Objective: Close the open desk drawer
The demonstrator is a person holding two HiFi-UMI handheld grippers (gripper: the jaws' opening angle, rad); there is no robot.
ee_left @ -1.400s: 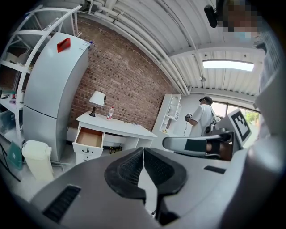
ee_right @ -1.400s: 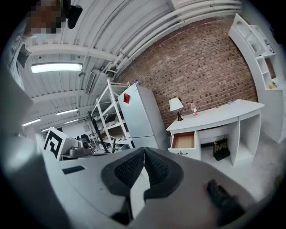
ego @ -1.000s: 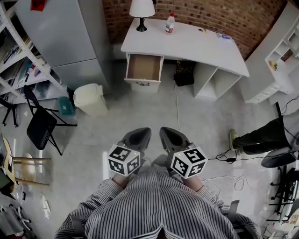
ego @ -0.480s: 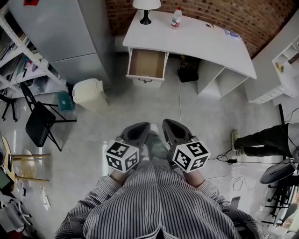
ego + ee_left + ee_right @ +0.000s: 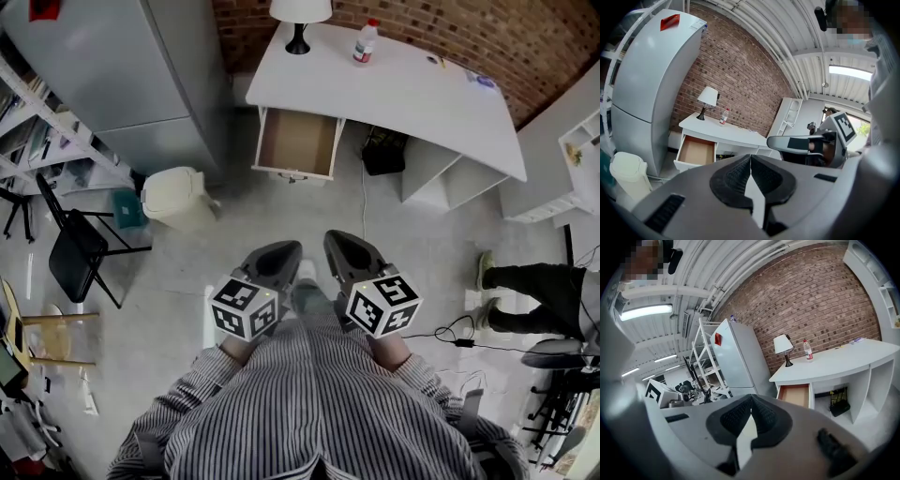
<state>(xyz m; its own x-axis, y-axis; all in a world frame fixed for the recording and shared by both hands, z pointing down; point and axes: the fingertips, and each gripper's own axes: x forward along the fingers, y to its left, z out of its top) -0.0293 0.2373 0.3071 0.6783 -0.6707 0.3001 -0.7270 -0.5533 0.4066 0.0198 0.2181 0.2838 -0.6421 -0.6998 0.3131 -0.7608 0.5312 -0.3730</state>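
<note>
The desk drawer [image 5: 296,142] stands open, pulled out from under the left end of the white desk [image 5: 412,94], level and square to it (white front panel, brown interior exposed from above). It lies well ahead of the left gripper [image 5: 279,251] and the right gripper [image 5: 343,240], far from both and roughly in line with the left one.

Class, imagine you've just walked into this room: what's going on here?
A person in a striped shirt stands on the floor, well back from a white desk, holding a hand-held gripper in each hand. The left hand-held gripper and the right hand-held gripper are both shut and empty, held close to the body. The desk drawer is pulled open, and neither gripper touches it. The closing has not begun.
</note>
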